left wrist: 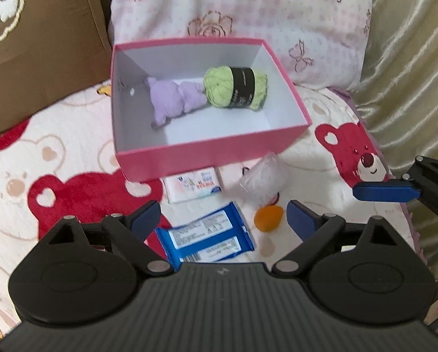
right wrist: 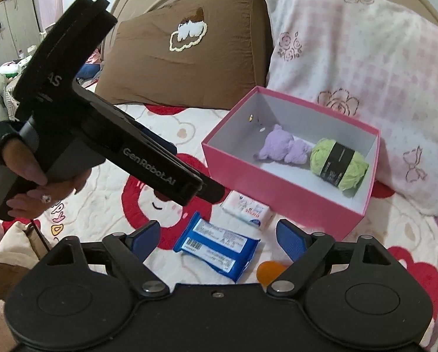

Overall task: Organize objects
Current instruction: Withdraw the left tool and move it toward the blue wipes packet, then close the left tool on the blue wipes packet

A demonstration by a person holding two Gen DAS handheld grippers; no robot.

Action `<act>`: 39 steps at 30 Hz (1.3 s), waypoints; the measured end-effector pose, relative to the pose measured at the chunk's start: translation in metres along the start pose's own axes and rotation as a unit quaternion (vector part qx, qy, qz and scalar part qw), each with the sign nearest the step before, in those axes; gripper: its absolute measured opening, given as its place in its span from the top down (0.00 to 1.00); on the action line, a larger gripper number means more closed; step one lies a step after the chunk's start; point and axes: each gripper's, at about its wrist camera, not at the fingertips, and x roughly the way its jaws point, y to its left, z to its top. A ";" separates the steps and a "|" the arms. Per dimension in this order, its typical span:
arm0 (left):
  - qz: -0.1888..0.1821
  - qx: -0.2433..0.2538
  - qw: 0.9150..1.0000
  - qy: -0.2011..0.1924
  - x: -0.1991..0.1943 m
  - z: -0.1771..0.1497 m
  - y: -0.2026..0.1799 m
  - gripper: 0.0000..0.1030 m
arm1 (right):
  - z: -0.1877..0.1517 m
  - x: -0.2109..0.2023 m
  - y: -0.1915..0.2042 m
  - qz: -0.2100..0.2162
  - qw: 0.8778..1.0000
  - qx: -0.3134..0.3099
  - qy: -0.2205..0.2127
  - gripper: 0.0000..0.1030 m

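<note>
Inside, 1 pink box [left wrist: 189, 152], 2 items (yarn [left wrist: 235, 88], plush [left wrist: 172, 101]), both tongs [left wrist: 223, 214] [right wrist: 219, 234] released

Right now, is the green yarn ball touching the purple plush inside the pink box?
Touching. In the left wrist view the green yarn ball presses against the end of the purple plush with no white floor of the pink box between them; the right wrist view agrees.

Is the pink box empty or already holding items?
Holding items: the pink box has no lid on and contains a green yarn ball and a purple plush toy.
</note>
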 end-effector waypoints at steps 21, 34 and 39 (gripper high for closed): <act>0.016 -0.026 0.999 0.027 0.041 -0.045 -0.001 0.09 | -0.055 0.051 -0.009 0.021 1.000 -0.009 -0.016 0.14; -0.011 -0.092 0.995 -0.027 0.052 -0.091 0.016 0.10 | -0.093 0.095 -0.044 0.037 0.997 0.068 0.005 0.14; 0.016 -0.078 0.996 -0.032 0.065 -0.095 0.014 0.11 | -0.099 0.107 -0.041 0.045 0.995 0.086 0.011 0.14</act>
